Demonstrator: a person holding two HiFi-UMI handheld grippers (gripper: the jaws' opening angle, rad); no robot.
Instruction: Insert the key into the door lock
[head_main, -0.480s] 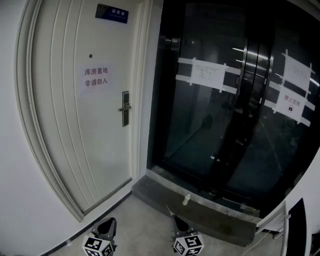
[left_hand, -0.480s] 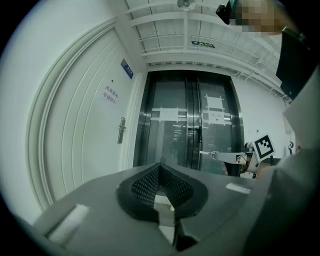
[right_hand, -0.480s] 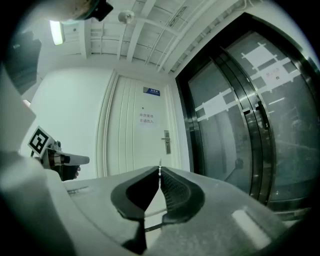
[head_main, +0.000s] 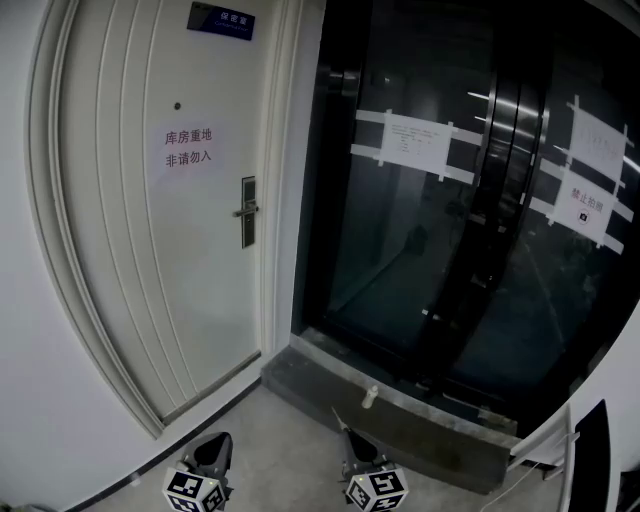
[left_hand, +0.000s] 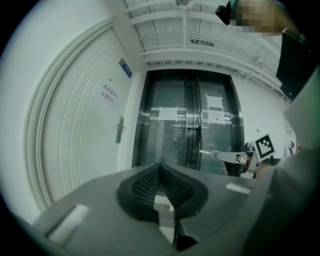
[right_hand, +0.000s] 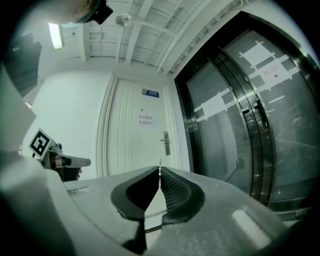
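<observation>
Nearest, at 6 o'clock in the head view: left tool (head_main: 220, 445), jaws pressed together on nothing, as confirmed in its own view. Beside it, toward 5 o'clock: right tool (head_main: 350, 442), clenched on the key (right_hand: 160, 168), of which only a thin metal sliver is seen past the jaw tips. Both are held low over the floor (head_main: 290, 440), well apart from the door.

Middle distance, 5 o'clock: stone threshold (head_main: 420, 430), with a small pale object (head_main: 372, 397) on it, not identified.

Far, 10 to 11 o'clock: white door (head_main: 120, 260), shut. Lock plate (head_main: 247, 232) and lever handle (head_main: 243, 210) are set near its right edge, a paper notice (head_main: 188, 147) above them, a blue sign (head_main: 221, 19) at the top.

Far, 1 to 3 o'clock: dark glass doors (head_main: 440, 260), taped with papers.

Status, as judged: approach to the lock not yet made; the keyhole is too small to be made out.

Risks, as judged:
- The key may be twisted or pushed back in the jaws if it is pressed against the plate off-axis.
- The slot may be missed if the blade is presented at the wrong rotation.
- The handle may be struck by the tool on the way in.
</observation>
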